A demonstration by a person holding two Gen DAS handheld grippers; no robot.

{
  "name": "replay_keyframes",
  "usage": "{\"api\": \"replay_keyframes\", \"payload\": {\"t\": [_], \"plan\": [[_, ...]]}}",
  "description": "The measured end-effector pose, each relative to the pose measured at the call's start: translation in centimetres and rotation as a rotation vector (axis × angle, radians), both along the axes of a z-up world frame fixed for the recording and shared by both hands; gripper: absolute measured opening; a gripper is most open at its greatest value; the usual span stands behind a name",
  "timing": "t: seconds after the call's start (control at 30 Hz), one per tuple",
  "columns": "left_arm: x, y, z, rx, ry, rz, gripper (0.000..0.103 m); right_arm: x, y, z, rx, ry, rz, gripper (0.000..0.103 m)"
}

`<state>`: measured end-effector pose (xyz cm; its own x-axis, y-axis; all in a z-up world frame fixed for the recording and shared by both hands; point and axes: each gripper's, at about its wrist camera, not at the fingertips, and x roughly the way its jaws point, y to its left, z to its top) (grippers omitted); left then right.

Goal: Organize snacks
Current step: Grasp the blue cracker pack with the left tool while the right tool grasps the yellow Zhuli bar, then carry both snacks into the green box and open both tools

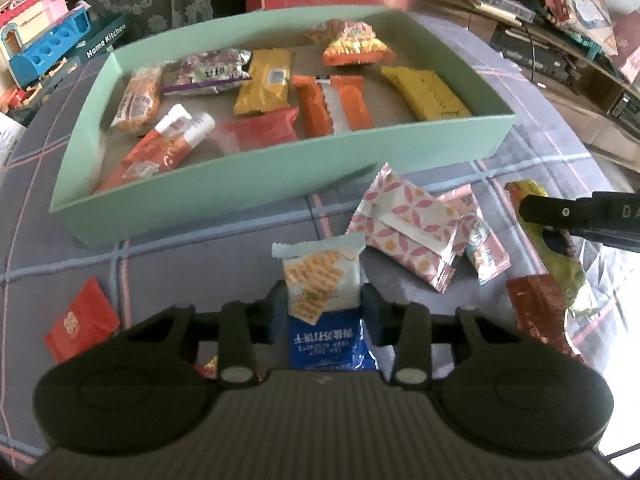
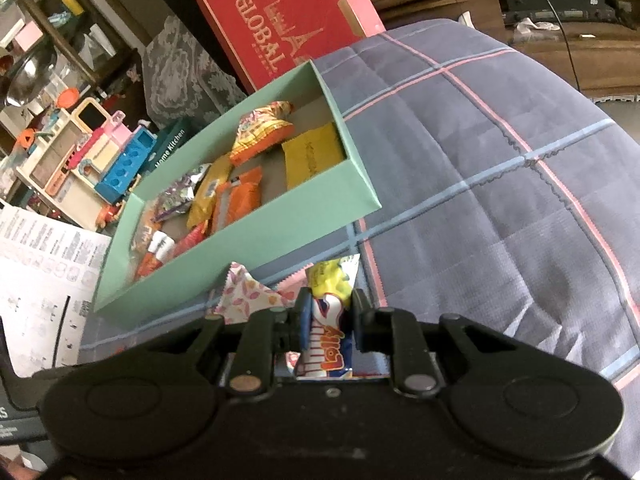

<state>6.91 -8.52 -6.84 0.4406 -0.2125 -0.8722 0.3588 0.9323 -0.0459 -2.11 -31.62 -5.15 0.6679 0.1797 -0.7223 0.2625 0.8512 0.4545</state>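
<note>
left wrist view: the left gripper (image 1: 323, 306) is grasping a blue-and-white cracker packet (image 1: 323, 300), its fingers (image 1: 370, 308) pressing on both long edges; the packet's white upper half is showing printed crackers, its blue lower half white lettering. this view alone is showing the loose snacks lying on the checked quilt (image 1: 200, 264): a pink-patterned sachet (image 1: 404, 228) just beyond the packet, a small red packet (image 1: 80, 326) at lower left, and a dark red bar (image 1: 540, 312) at right. it is also showing the right gripper (image 1: 556, 224) from the side, clamped on a yellow-green wrapper (image 1: 560, 256).

right wrist view: the right gripper (image 2: 329, 318) is clenching that wrapper, here seen as a yellow, white and blue candy bar (image 2: 326, 320) with orange lettering, standing upright between the pads. only this view is showing the red carton (image 2: 276, 24) behind the tray and the printed paper sheet (image 2: 40, 280) at left.

both views: the mint-green tray (image 1: 280, 172) is resting on the quilt beyond the grippers, holding orange, yellow, red and silver snack packets lying flat across its floor.
</note>
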Motion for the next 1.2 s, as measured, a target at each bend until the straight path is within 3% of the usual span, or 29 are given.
{"api": "replay_keyframes", "payload": {"t": [0.73,1.07,1.2], "plan": [[-1.2,5.3,6.0,-0.150,-0.096,0.088,0.037,2.9,6.5,6.6,-0.001,-0.112,0.138,0.020],[3.7,10.8,10.0,-0.119,-0.204,0.172,0.037,9.3,12.1,9.2,-0.007,-0.161,0.231,0.020],[6.7,12.5,10.0,-0.109,-0.197,0.197,0.037,12.5,14.5,8.9,-0.003,-0.147,0.259,0.020]]}}
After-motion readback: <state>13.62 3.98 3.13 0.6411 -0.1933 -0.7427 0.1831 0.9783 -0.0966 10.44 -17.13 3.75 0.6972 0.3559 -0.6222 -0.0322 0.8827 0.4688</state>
